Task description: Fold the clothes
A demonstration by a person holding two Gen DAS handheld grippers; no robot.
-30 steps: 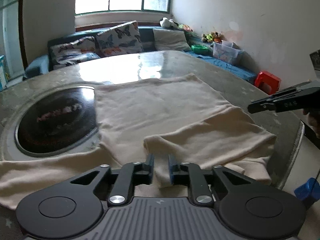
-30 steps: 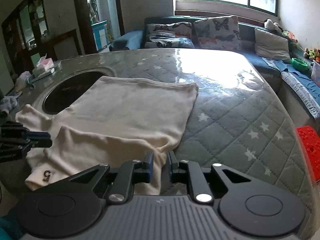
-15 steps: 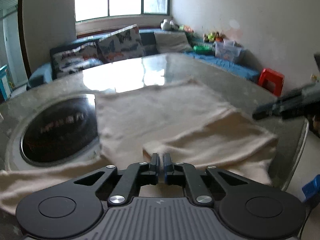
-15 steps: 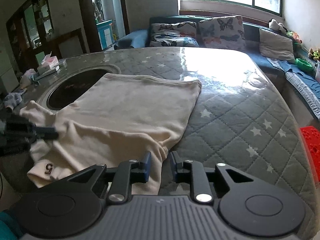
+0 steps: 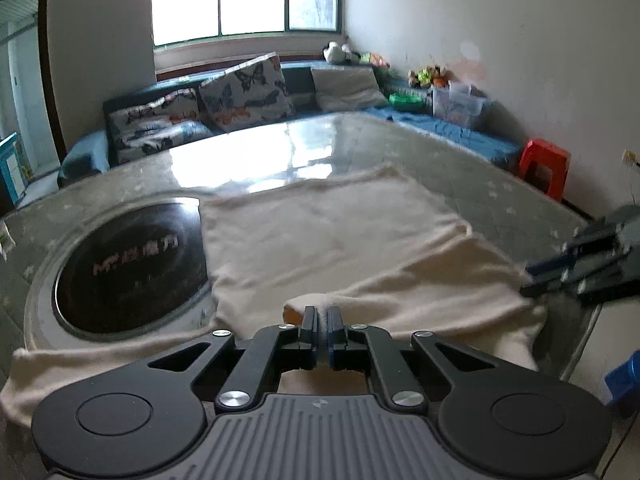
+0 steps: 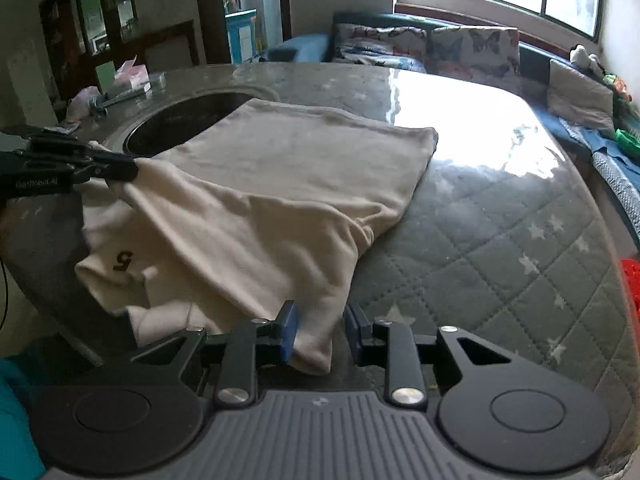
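Since a second ago the left gripper (image 5: pixel 322 322) has closed on a raised fold of the cream garment (image 5: pixel 332 236), while the right gripper (image 6: pixel 320 330) has spread its jaws wider and is opening now, a hanging corner of cloth loose between them, the pads not pressing it. The garment (image 6: pixel 280 184) lies spread over the near part of the quilted, star-patterned table (image 6: pixel 500 248), its near edge drooping off the rim, a dark "5" (image 6: pixel 122 261) showing near the left. A round dark cooktop (image 5: pixel 128 264) sits left of it. A sofa with butterfly cushions (image 5: pixel 244 92) stands far behind; a red stool (image 5: pixel 544 168) is at right.
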